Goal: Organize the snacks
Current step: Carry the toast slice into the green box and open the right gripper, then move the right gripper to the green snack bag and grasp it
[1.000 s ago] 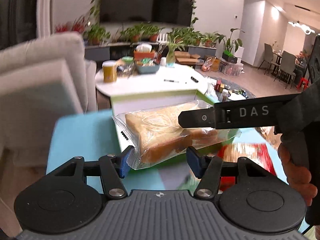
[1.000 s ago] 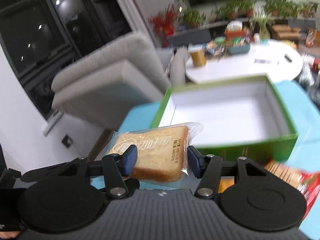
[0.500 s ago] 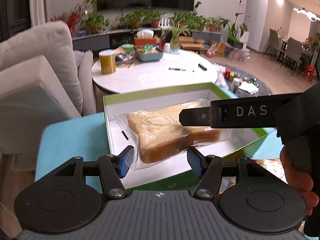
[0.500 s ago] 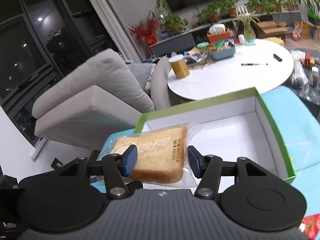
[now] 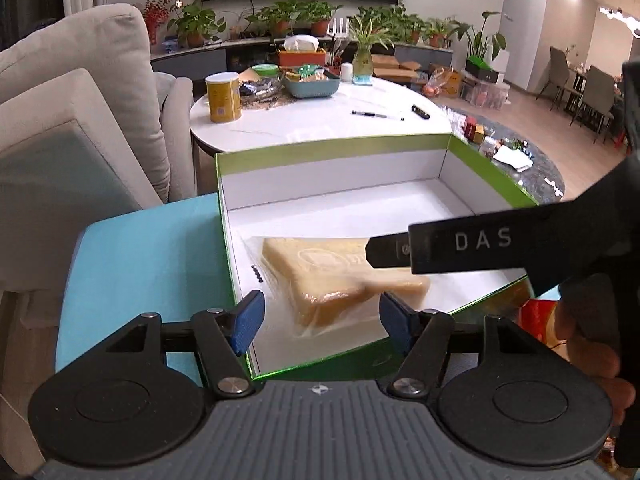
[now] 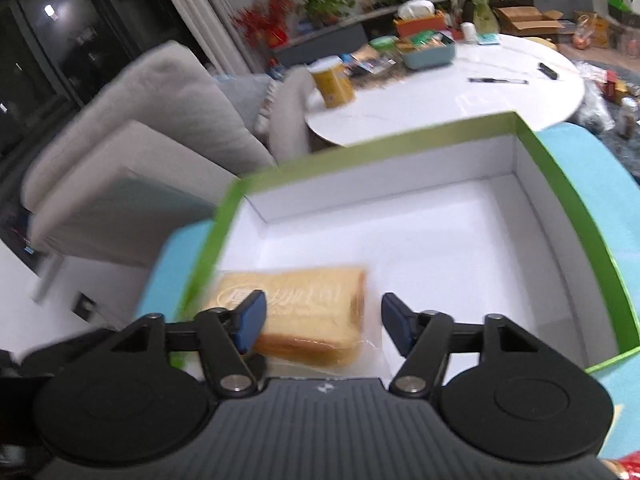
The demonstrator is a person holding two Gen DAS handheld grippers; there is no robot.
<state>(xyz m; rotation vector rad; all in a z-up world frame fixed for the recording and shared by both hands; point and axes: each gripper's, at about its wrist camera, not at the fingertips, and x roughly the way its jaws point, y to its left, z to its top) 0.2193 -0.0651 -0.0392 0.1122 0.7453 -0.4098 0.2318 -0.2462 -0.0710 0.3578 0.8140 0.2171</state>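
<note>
Two wrapped bread slices are seen being released into the green box (image 5: 336,148), which stands on the turquoise tabletop (image 5: 148,248). In the left wrist view, the left claw (image 5: 322,316) is opening, its blue pads clear of the first bread packet (image 5: 320,276), which lies on the white floor of the box near its near-left corner; nothing is pressed between the pads. In the right wrist view, the right claw (image 6: 320,322) is likewise opening, and the second bread packet (image 6: 296,308) is seen between the pads, blurred, at the near-left part of the box; the right-hand pad stands clear of it, while contact at the left-hand pad cannot be told for certain. The rest of the box floor is bare. So two snacks may be judged as placed or all but placed. A red snack bag (image 5: 540,312) is glimpsed outside the box beside the person's hand (image 5: 588,344), so at least that item appears left to be stowed; whether more snacks remain cannot be told from these views.
</note>
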